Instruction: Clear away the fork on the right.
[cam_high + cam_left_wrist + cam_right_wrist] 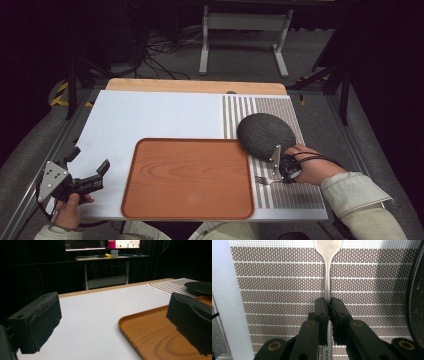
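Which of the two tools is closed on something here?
The right tool, beside the dark plate: it pinches the fork by its handle over the striped placemat. The left tool stands open, holding nothing, beside the wooden tray.

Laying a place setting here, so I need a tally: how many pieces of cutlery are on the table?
1: a fork on the striped mat, right of the tray, its handle clamped in the right gripper. The dark plate could hide more.

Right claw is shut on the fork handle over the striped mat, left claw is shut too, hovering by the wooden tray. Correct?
Not quite. The left claw is open: the left gripper view shows its jaws wide apart with nothing between them, beside the wooden tray. The rest holds: the right claw is shut on the fork handle over the striped mat.
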Motion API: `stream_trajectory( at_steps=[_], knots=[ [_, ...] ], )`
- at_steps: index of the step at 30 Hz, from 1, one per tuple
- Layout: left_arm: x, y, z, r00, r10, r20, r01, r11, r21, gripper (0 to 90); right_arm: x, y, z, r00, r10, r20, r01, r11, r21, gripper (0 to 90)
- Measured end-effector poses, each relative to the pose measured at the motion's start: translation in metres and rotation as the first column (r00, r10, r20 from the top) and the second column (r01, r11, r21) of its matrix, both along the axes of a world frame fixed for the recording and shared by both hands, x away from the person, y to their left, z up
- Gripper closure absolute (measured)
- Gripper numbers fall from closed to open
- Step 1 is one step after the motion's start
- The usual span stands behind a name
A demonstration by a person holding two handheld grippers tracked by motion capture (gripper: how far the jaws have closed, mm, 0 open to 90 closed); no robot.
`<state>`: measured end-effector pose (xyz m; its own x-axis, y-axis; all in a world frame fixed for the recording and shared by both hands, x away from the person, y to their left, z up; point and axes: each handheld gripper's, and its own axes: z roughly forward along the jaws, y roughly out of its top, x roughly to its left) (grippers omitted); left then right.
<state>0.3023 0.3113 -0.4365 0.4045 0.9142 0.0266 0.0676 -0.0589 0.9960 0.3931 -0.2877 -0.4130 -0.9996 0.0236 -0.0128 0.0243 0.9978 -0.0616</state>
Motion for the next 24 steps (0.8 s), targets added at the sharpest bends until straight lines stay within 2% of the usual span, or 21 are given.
stream_trajectory(
  at_steps=[5,10,15,21,22,24],
  knots=[
    [0.000,0.000,0.000,1.0000,0.003,-0.004,-0.004,1.0000,-0.006,0.4,-0.002,0.000,0.002,0.9998,0.010,0.017,-0.010,1.000,0.000,84.0],
    [0.000,-0.001,0.000,1.0000,-0.001,-0.001,0.001,1.0000,-0.003,0.4,-0.002,-0.001,0.011,0.9991,-0.016,0.040,0.015,1.000,0.014,84.0],
    [0.000,-0.001,0.000,1.0000,-0.002,-0.004,0.002,1.0000,-0.002,0.4,-0.002,-0.003,0.025,0.9957,-0.053,0.076,0.049,0.997,0.060,84.0],
    [0.000,-0.001,0.000,1.0000,-0.002,-0.003,0.002,1.0000,-0.004,0.4,-0.002,-0.004,0.038,0.9912,-0.089,0.098,0.079,0.992,0.099,84.0],
    [0.000,-0.001,0.000,1.0000,-0.002,-0.002,0.002,1.0000,-0.004,0.4,-0.002,-0.004,0.043,0.9896,-0.097,0.107,0.083,0.989,0.126,84.0],
    [0.000,-0.001,-0.001,1.0000,-0.002,-0.004,0.002,1.0000,-0.004,0.4,-0.002,-0.004,0.046,0.9882,-0.107,0.110,0.091,0.986,0.140,84.0]
  ],
)
